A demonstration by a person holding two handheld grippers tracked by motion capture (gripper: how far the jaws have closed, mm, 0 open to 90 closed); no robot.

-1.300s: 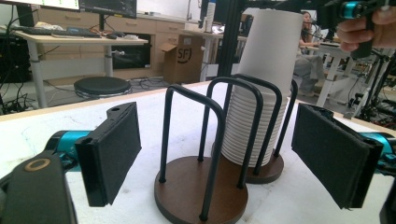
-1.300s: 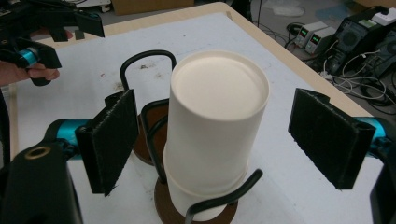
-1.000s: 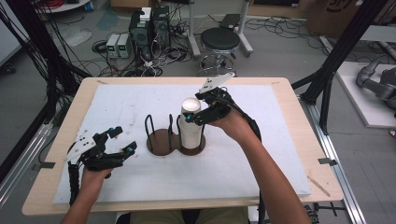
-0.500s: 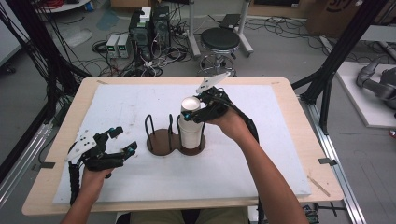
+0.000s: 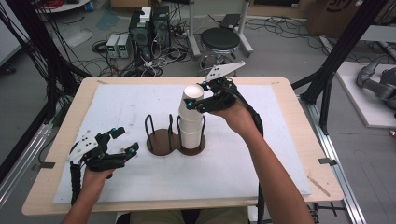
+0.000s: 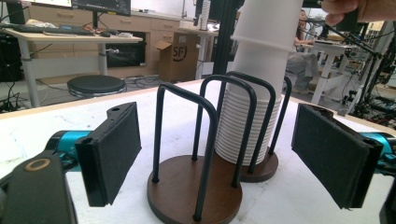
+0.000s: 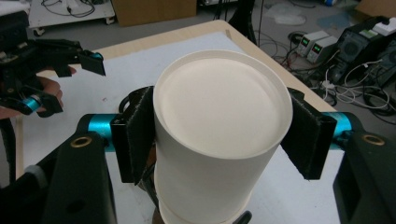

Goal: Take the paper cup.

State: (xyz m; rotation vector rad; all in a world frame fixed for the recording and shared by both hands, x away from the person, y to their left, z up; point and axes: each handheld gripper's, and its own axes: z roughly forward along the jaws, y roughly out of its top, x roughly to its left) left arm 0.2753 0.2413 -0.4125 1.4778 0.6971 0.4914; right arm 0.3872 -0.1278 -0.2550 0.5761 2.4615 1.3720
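Fingers of the right gripper are clamped on the top cup (upside down) for lifting off the stack mid-table; the left gripper, near the front-left corner, is held wide.

The cardboard box on the far floor, left of the cup stack, carries a round black mark reading "SF". No other text is readable.

Grey floor beyond the table, cables snaking everywhere. A black stool stands behind it (cardboard boxes further back). Desks line the wall.
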